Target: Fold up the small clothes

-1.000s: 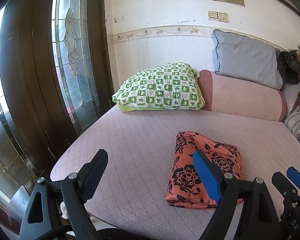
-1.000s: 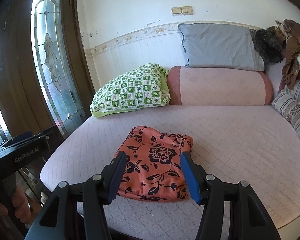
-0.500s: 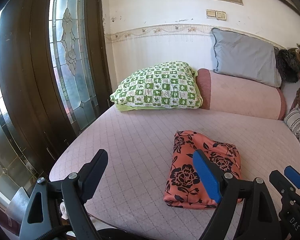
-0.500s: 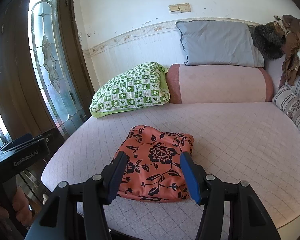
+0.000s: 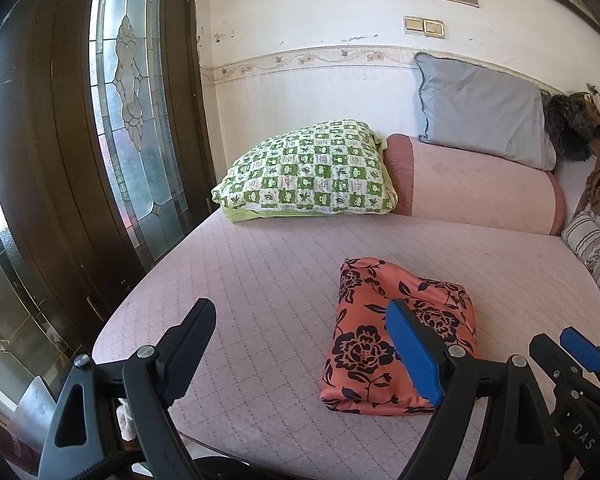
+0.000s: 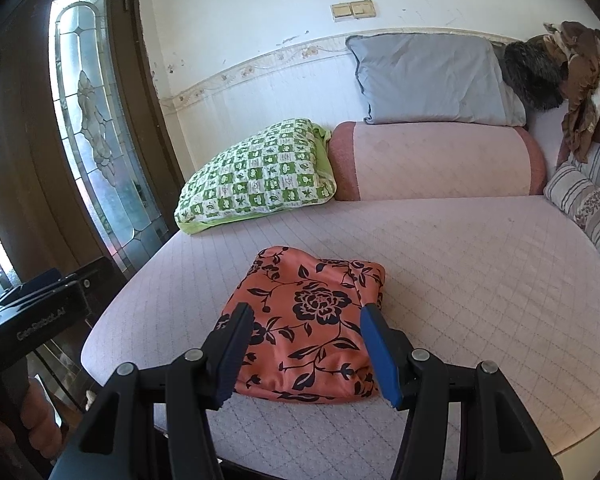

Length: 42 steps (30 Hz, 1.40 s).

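A folded orange garment with black flowers (image 5: 364, 320) lies near the front edge of the pink quilted bed (image 5: 260, 272). It also shows in the right wrist view (image 6: 312, 316). My left gripper (image 5: 300, 352) is open and empty, held above the bed's front edge, to the left of the garment. My right gripper (image 6: 306, 356) is open and empty, held just in front of the garment, its fingers apart on either side of the near edge. The right gripper also shows at the lower right of the left wrist view (image 5: 572, 348).
A green checked pillow (image 5: 312, 174) and a pink bolster (image 5: 472, 184) lie at the back of the bed, with a grey pillow (image 5: 480, 112) against the wall. Striped cushions (image 6: 588, 200) and brown clothes (image 6: 580, 80) sit at the right. A leaded glass door (image 5: 132, 100) stands left.
Both grippers have drawn back slightly from the garment and stay open. The garment has not moved.
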Tool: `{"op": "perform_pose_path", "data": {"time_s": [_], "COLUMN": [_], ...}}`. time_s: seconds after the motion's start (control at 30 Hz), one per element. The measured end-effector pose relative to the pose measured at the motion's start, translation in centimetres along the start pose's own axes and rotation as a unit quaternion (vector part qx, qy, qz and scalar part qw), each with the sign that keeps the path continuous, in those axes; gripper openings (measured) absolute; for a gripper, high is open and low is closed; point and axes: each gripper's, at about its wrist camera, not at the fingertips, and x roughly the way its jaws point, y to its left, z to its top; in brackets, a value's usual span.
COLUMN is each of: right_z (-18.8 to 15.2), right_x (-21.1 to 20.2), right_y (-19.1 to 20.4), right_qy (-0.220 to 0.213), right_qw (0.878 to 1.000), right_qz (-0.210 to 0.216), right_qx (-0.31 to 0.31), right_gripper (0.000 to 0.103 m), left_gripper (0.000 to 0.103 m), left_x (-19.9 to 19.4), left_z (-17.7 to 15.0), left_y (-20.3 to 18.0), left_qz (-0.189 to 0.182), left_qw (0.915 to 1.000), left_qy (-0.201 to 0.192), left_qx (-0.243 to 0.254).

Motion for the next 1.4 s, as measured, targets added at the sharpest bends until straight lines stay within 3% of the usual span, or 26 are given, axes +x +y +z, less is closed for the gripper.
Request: {"op": "perform_pose_path", "data": {"time_s": [0.7, 1.03, 1.4], "right_z": [0.9, 1.8, 1.9], "right_x": [1.2, 2.9, 2.0], "right_y": [1.0, 1.4, 1.3], "right_qy": [0.001, 0.01, 0.002], "right_qw": [1.0, 1.0, 1.0], "right_qz": [-0.007, 0.015, -0.015], "right_qx": [-0.011, -0.003, -0.009], "right_gripper": [0.059, 0.06, 0.06], "left_gripper": [0.087, 0.087, 0.087], "left_x": [0.9, 1.7, 1.8], "left_z": [0.2, 0.6, 1.0], "left_y": [0.9, 1.0, 1.1], "left_qz": [-0.017, -0.025, -0.036], "left_qw": [0.9999, 0.9996, 0.9993], "left_qy": [0.002, 0.008, 0.004], "left_qx": [0.002, 0.004, 0.008]}}
